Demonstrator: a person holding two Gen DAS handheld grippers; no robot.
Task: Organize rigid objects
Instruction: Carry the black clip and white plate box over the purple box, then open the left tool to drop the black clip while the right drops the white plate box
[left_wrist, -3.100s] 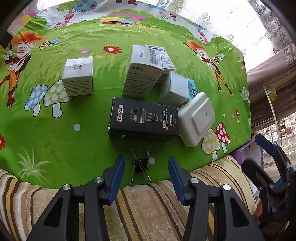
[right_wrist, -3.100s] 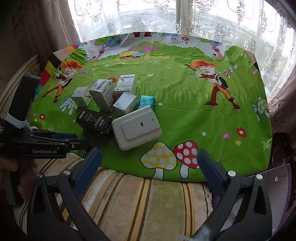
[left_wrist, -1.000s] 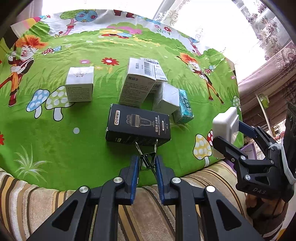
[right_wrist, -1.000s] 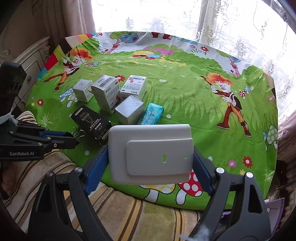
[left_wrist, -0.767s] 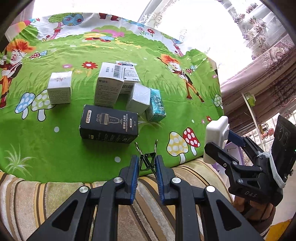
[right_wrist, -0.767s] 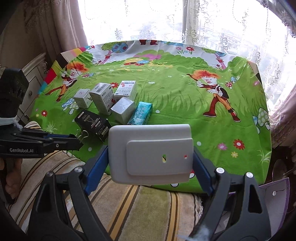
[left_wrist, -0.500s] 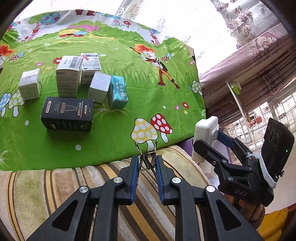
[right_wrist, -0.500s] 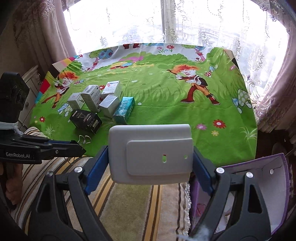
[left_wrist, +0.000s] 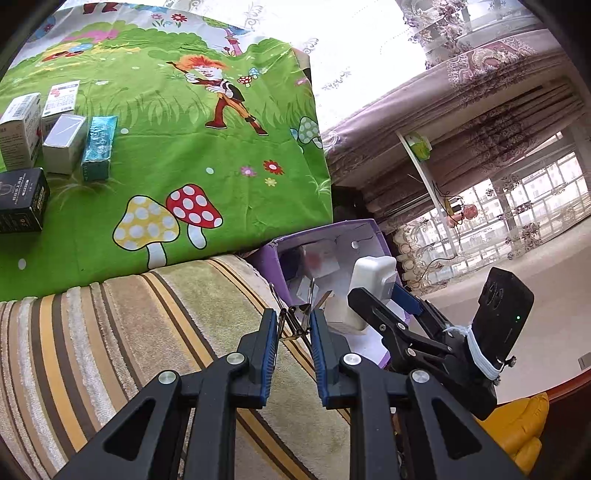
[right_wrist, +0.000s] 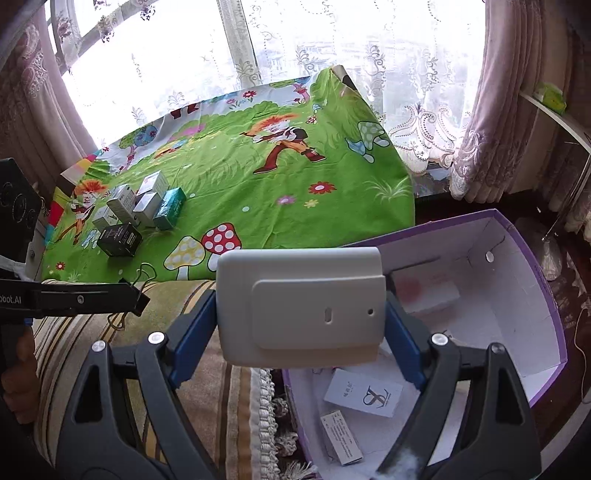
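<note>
Beside the cartoon-print bed, your right gripper (right_wrist: 300, 328) clamped the white plastic case (right_wrist: 300, 306) above the purple box (right_wrist: 524, 280) while your left gripper (left_wrist: 293, 334) pinched a binder clip (left_wrist: 295, 317), five cartons (right_wrist: 140, 210) left behind.

- left wrist view looks down along its fingers, close over the striped sofa edge (left_wrist: 147, 332).
- right wrist view looks down into the purple box (right_wrist: 517, 236).
- both share the green cartoon cloth (left_wrist: 184, 129).

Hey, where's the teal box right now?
The teal box lies on the green cartoon tablecloth, at the right end of the cluster of boxes, right beside a grey box; in the right wrist view it sits far left, away from the purple box.
</note>
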